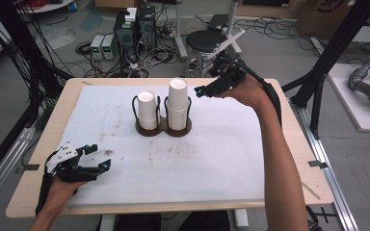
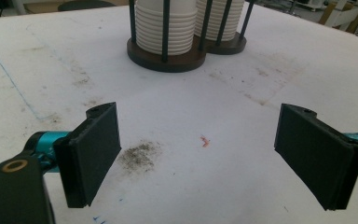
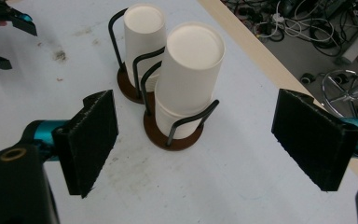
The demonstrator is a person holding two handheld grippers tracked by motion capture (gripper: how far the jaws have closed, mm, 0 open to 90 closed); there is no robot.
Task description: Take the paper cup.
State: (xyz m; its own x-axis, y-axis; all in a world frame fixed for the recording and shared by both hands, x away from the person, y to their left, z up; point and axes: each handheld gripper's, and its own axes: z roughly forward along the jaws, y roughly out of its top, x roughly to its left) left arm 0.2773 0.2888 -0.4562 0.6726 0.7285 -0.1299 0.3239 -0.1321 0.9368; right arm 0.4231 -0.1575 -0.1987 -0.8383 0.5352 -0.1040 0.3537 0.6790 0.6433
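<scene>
White table mat (image 1: 212, 159) | cup stacks (image 1: 178, 103) left of right gripper (image 1: 200, 91)

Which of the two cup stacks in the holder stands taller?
The right-hand stack in the high view, the one nearer the raised right gripper. Its top rises clearly above the left stack, which sits lower in its wire cage.

A wooden desk (image 1: 289, 159) under a stained white mat (image 1: 212, 159) stands on grey floor (image 1: 279, 53). Behind it sit a black stool (image 1: 206, 41), tangled cables (image 1: 149, 60) and grey boxes (image 1: 103, 46).
</scene>
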